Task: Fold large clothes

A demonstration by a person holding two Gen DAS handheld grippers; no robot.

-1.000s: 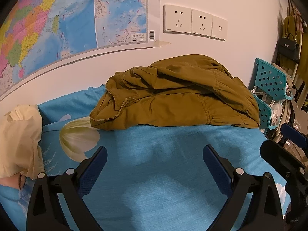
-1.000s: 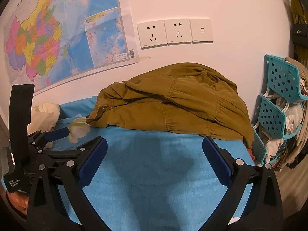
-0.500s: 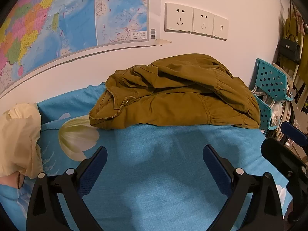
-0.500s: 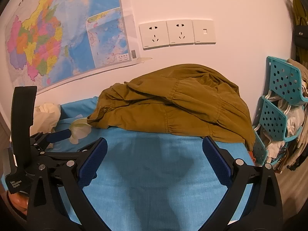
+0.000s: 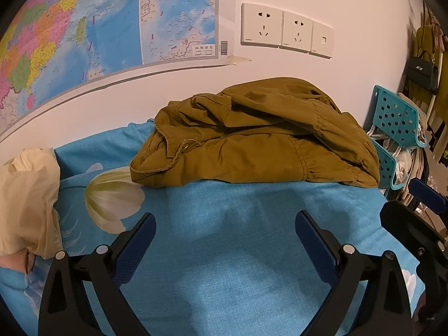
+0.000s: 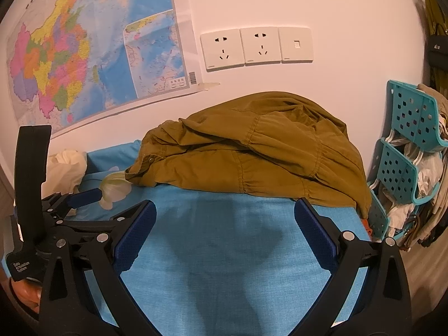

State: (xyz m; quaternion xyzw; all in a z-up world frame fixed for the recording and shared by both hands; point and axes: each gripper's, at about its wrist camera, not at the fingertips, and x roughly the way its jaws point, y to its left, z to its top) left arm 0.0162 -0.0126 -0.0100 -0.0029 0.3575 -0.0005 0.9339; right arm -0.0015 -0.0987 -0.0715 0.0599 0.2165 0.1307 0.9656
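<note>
Both grippers tilt slightly downward compared with a second ago: the olive jacket [image 5: 252, 137] and wall sockets [image 6: 256, 46] sit a little higher in the left view, lower in the right.

1 olive jacket [image 5: 252, 140], 2 hand-held grippers [image 5: 225, 240] [image 6: 225, 229], 1 map [image 6: 92, 56], 2 sockets [image 6: 221, 47].

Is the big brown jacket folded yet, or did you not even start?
Not started. The brown jacket lies in a crumpled heap on the blue bed sheet by the wall. Both the left gripper and the right gripper are open, holding nothing, short of the jacket. Spreading and folding are all left.
</note>
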